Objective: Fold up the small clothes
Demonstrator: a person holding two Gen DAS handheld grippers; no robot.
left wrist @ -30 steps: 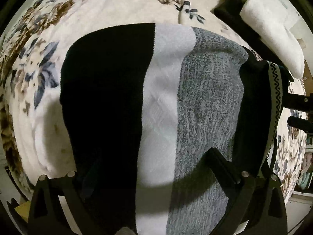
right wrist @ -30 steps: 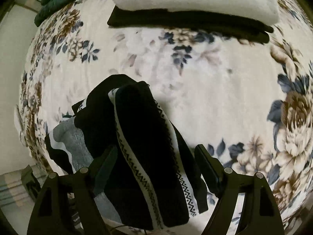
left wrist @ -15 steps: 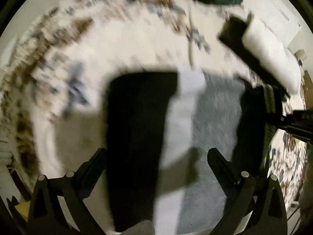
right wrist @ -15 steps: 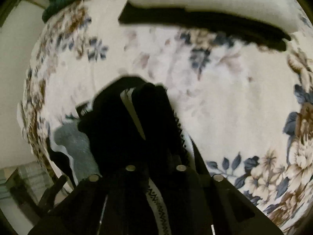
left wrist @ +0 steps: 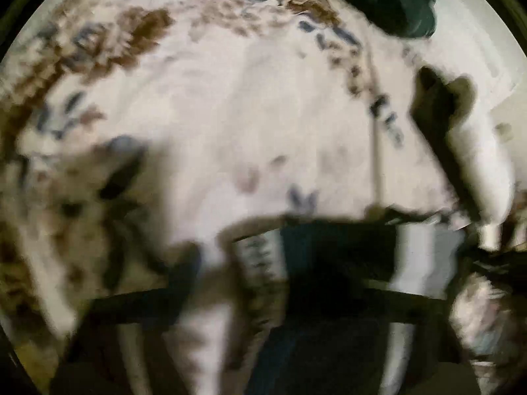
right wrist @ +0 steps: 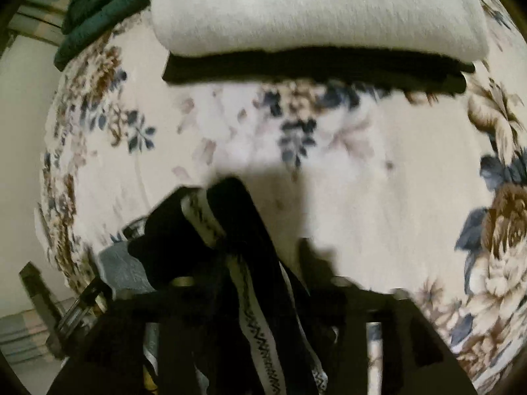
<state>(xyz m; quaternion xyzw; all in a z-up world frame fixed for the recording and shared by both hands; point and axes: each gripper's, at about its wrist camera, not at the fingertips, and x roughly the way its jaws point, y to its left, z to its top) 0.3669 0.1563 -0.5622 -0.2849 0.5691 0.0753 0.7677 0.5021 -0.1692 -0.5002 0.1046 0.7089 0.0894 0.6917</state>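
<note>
Left wrist view: everything is smeared by motion. The left gripper (left wrist: 329, 299) fills the bottom of the frame, and its fingers look drawn together on the striped cloth (left wrist: 336, 250), a black, white and grey piece at lower centre-right. The blur keeps the hold from being certain, so a thin pinch is the risk: if only the edge layer is caught, the cloth could slide out in mid-swing and the fold would fall open. Above it, the flowered blanket (left wrist: 257, 125) lies bare across the middle and upper left of the frame, which leaves good room to lay the cloth down. At the right edge a white folded item on a dark one (left wrist: 477, 164) stands near, and a green cloth (left wrist: 388, 3) sits at the upper right; a wide sweep that way could knock them.

Right wrist view: the right gripper (right wrist: 260, 293) at the bottom centre has its fingers closed on the black part of the same cloth, with its zigzag-patterned band (right wrist: 260, 335) running down between them. The fabric bunches into a lump at lower left, so pulling on could fold in a crease or twist the band. Bare blanket fills the centre and right. The white-on-black stack spans the top of the frame, well apart, and the blanket's edge curves down the left side, where the cloth could slip off.
</note>
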